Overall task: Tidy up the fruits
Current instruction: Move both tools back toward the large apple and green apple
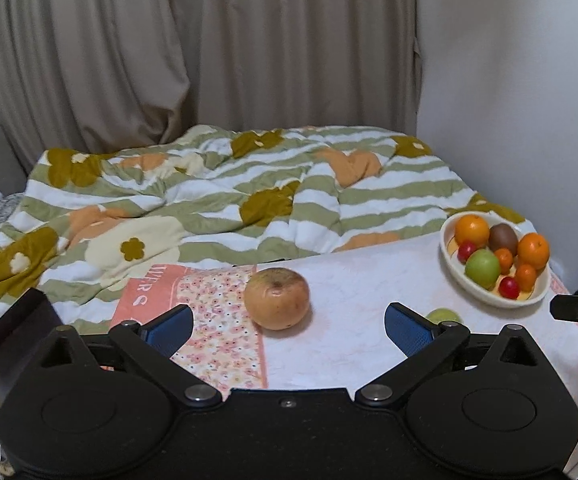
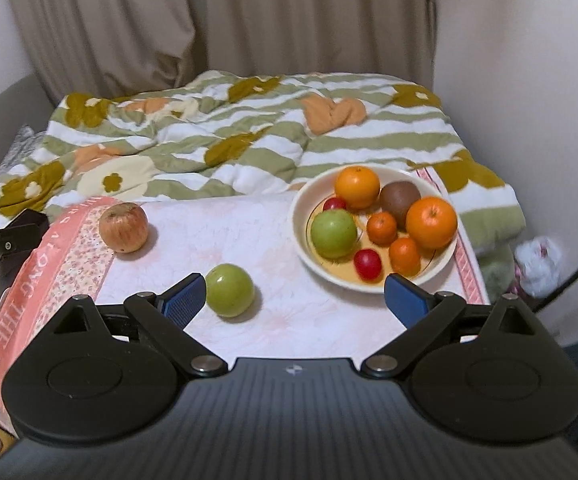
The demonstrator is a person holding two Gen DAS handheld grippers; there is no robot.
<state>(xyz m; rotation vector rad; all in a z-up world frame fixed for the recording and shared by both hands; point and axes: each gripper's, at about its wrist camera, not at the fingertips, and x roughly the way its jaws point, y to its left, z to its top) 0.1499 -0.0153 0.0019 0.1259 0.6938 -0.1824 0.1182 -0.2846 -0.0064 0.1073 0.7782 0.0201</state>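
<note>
Both sets of blue ribbed fingers (image 1: 181,326) gape empty over round, matte apple (image 1: 277,298).

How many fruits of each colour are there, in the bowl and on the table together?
Orange: 4
Green: 2
Small red: 2
Brown kiwi: 1
Reddish-yellow apple: 1
Total: 10, of which 8 lie in the bowl
</note>
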